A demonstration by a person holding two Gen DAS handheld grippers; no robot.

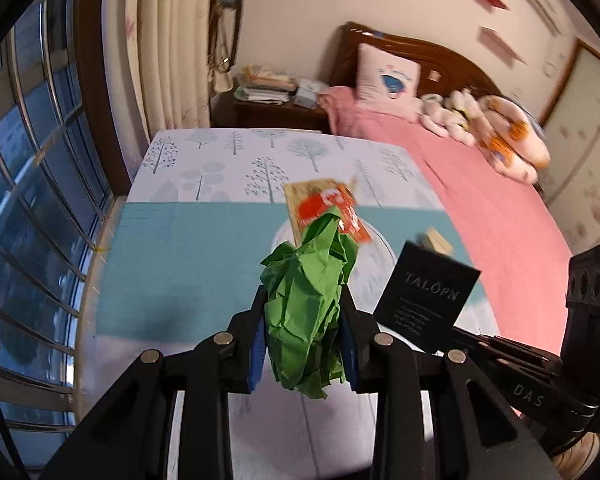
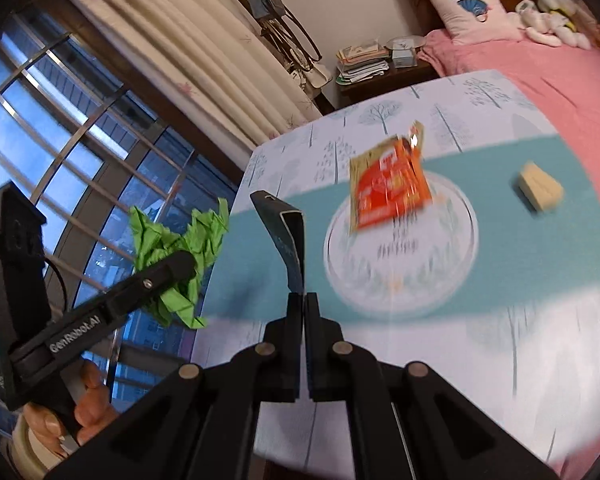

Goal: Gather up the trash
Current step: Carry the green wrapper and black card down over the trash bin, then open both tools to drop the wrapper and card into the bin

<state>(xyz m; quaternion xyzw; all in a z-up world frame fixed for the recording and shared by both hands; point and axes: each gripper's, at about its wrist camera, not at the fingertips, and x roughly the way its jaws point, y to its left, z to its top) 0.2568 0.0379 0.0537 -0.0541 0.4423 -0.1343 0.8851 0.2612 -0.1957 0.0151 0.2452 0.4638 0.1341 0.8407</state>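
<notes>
The left gripper [image 1: 304,312] clamps crumpled green paper [image 1: 308,300]; the right gripper [image 2: 302,300], barely pinching a dark TALOPN box [image 2: 286,236], risks dropping it.

My left claw [image 1: 304,312] pinches crumpled green paper [image 1: 306,304]; my right claw [image 2: 303,300] clamps what looks like a flattened dark carton [image 2: 286,236].

Blurred by motion: orange wrapper [image 2: 390,184] and its print, unreadable. Small beige block [image 2: 539,192] smeared, unidentifiable. Table [image 2: 500,360] near edge hidden under left tool [image 1: 304,300].
</notes>
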